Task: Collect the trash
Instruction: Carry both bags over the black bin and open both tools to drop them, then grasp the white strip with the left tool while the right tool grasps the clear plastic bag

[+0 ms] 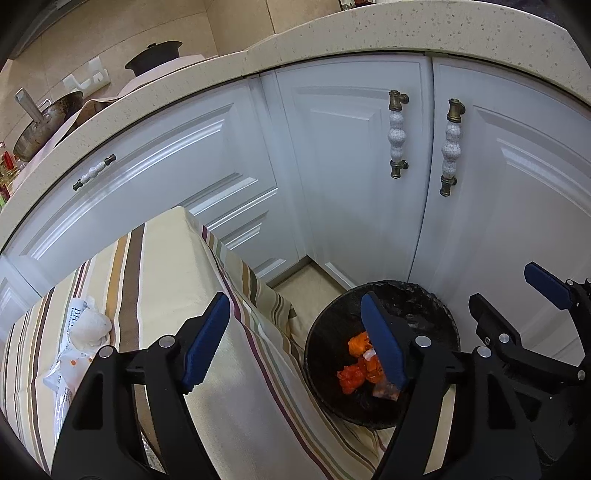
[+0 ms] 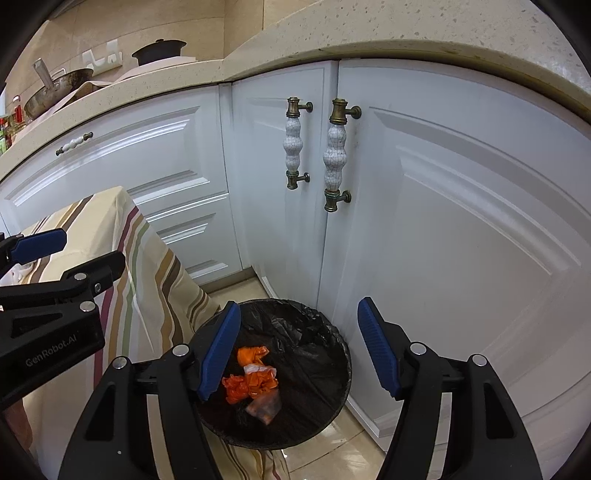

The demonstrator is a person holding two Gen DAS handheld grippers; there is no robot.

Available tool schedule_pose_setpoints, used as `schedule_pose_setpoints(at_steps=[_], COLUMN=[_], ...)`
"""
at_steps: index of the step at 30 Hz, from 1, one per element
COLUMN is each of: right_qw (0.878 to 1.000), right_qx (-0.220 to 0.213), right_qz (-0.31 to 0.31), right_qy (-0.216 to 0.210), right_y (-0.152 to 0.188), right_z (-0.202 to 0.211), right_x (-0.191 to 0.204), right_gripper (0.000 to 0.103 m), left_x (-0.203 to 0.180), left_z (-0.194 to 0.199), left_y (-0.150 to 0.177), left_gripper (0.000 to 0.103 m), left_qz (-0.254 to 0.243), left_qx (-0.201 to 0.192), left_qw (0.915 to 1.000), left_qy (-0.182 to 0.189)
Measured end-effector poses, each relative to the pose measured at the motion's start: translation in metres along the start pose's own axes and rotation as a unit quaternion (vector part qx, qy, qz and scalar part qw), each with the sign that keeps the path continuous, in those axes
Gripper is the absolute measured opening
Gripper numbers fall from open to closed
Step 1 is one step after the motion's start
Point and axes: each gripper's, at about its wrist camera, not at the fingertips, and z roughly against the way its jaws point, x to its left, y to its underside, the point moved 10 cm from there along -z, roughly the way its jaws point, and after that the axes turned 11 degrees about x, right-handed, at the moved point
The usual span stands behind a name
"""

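A round bin lined with a black bag (image 1: 424,299) (image 2: 314,332) stands on the floor between the striped-cloth table (image 1: 166,266) (image 2: 110,221) and the white cabinets. Crumpled orange wrappers (image 1: 354,373) (image 2: 251,380) and a clear scrap lie at its bottom. My left gripper (image 1: 295,343) (image 2: 70,256) hangs open over the table edge and the bin's left rim, with nothing in it. My right gripper (image 2: 298,354) (image 1: 517,302) is open above the bin, also with nothing between its fingers. A white tissue ball (image 1: 90,326) and a printed white wrapper (image 1: 70,365) rest on the table.
White cabinet doors with crackle-ceramic handles (image 2: 334,151) (image 1: 397,134) stand close behind the bin. Above runs a speckled countertop (image 1: 369,33) holding a wok (image 1: 44,125) and a black pot (image 1: 155,55). Beige floor tile (image 2: 354,435) shows around the bin.
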Motion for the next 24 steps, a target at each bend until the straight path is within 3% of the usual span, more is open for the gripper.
schedule_pose_setpoints(at_steps=[11,24], right_qw=[1.0,0.993], right_qx=[-0.007,-0.019], right_qz=[0.007,0.07], right_qy=[-0.015,-0.095], right_y=[0.0,0.004], right_z=[0.018,0.056], right_x=[0.02,0.126], right_gripper=[0.065,0.065], left_x=[0.031,0.151], left_z=[0.033,0.075], left_y=[0.01,0.068], left_gripper=[0.072,0.072], left_qz=[0.018,0.092], left_qx=[-0.023,-0.016], left_qw=[0.9996,0.9941], left_qy=[-0.006,-0.055])
